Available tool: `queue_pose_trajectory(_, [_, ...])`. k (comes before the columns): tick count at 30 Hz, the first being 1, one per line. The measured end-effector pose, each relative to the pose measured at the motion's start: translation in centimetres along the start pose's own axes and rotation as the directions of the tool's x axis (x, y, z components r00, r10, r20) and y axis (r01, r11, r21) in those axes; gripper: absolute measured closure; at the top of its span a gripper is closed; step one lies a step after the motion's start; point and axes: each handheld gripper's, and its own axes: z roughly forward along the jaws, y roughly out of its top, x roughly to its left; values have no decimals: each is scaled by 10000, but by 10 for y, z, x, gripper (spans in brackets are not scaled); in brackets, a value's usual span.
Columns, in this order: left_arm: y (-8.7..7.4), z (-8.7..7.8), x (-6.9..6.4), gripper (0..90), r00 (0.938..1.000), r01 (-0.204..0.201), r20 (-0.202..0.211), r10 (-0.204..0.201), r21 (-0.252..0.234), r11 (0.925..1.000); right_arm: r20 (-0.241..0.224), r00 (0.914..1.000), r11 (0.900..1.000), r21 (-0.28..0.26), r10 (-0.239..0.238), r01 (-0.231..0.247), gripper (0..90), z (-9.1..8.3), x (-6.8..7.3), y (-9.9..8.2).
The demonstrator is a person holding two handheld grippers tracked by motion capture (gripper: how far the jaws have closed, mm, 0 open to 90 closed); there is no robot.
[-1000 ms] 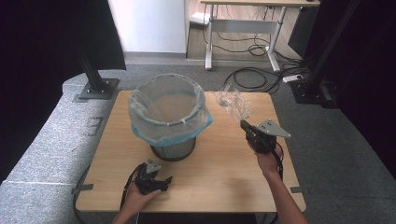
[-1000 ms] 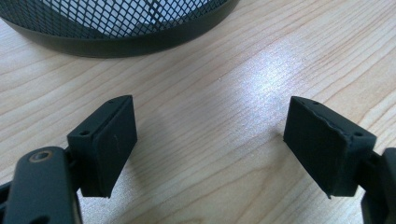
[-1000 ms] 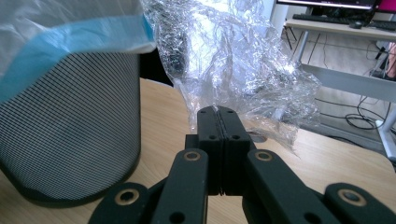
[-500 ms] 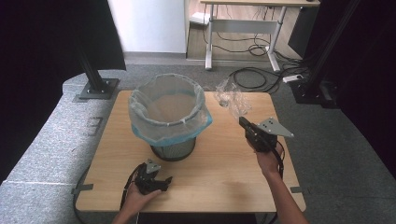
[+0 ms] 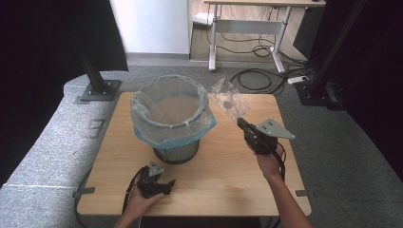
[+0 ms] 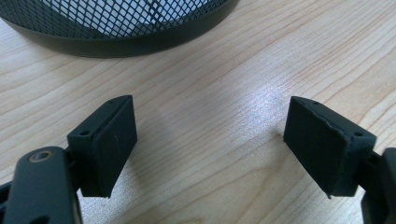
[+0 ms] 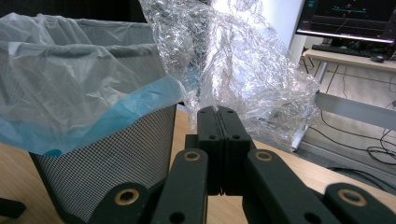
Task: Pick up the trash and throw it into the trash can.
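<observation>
A black mesh bin [image 5: 176, 152] lined with a pale blue bag [image 5: 167, 129] stands on the wooden table [image 5: 218, 180]. My right gripper [image 5: 240, 122] is held up to the right of the bin, shut on a crumpled clear plastic wrapper [image 5: 228, 99] that hangs above the table's back right. In the right gripper view the jaws [image 7: 218, 116] are pressed together on the wrapper [image 7: 238, 65], with the lined bin [image 7: 84, 121] at left. My left gripper [image 5: 166, 186] rests low near the front edge, open and holding nothing [image 6: 210, 140], in front of the bin's base [image 6: 116, 28].
A grey padded mat [image 5: 52, 152] surrounds the table. Black stand bases [image 5: 97, 89] sit at the back left and right. A desk with cables [image 5: 256, 52] stands behind. Bare wood lies between the two grippers.
My right gripper has lifted the wrapper slightly up and toward the bin. The left gripper has stayed put.
</observation>
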Motion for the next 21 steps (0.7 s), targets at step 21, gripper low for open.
queue_pose_trajectory(21, [0, 0, 0, 172, 10000, 4, -1, -4, 0, 10000, -402, 9991, 9998, -156, -97, 90, 882, 12, 17, 10])
